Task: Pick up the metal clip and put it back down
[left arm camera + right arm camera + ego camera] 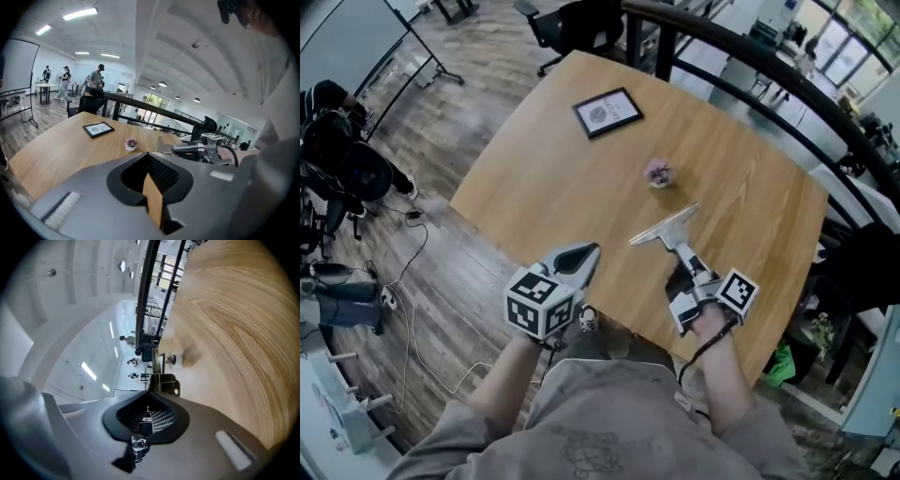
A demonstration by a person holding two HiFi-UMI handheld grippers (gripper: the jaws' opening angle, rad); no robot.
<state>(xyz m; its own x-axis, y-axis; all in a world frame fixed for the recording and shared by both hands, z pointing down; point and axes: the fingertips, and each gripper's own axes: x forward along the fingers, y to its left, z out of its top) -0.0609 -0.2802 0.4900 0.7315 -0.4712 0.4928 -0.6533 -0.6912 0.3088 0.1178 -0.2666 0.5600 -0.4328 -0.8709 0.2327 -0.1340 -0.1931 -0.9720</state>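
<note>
The metal clip (665, 228), a flat silvery piece with a wide front edge, sticks out ahead of my right gripper (676, 246) over the wooden table (534, 187). The right jaws are shut on its rear end; in the right gripper view the clip (163, 380) shows just past the tips. Whether it touches the tabletop I cannot tell. My left gripper (585, 257) hovers at the table's near edge, left of the clip, jaws shut with nothing in them. From the left gripper view the right gripper (202, 150) and the clip (163, 145) lie to the right.
A small white pot with a purple flower (657, 172) stands just beyond the clip. A black-framed picture (607, 112) lies flat further back. A black railing (750, 61) runs behind the table. Chairs, cables and people stand on the floor to the left.
</note>
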